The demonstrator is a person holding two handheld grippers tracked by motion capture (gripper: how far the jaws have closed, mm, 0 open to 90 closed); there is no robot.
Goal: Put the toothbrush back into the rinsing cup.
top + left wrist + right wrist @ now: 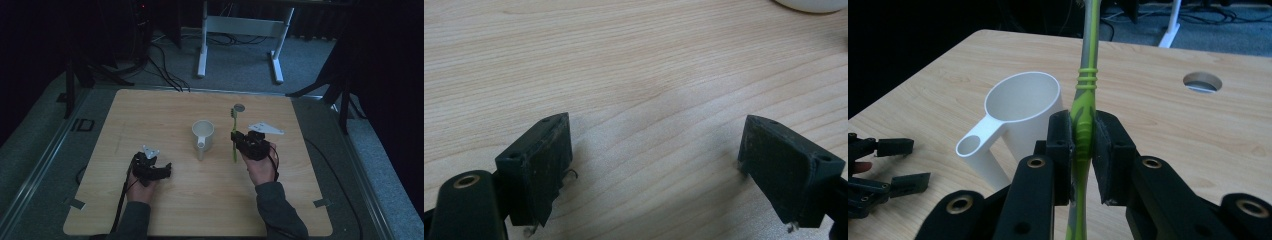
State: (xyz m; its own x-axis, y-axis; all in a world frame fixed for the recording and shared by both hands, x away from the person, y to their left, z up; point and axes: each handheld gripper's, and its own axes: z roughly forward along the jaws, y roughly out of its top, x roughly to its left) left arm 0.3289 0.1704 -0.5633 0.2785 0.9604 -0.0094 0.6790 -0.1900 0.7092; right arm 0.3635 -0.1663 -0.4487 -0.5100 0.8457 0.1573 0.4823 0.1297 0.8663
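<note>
The wooden surface [165,210] lies under dim light, with dark floor and cables behind it. I see my right hand-held gripper [1083,150] clenched on a green toothbrush [1084,107], its jaws pressing the handle from both sides, just beside the white cup [203,135] at the middle. My left hand-held gripper [654,165] rests released over bare wood, with nothing between its jaws.

Dark grey sleeves [280,210] are worn at the bottom of the frame. Black grippers with brass-ringed screw holes [1036,162], grey three-cornered plates [266,129] and trailing cables are seen.
</note>
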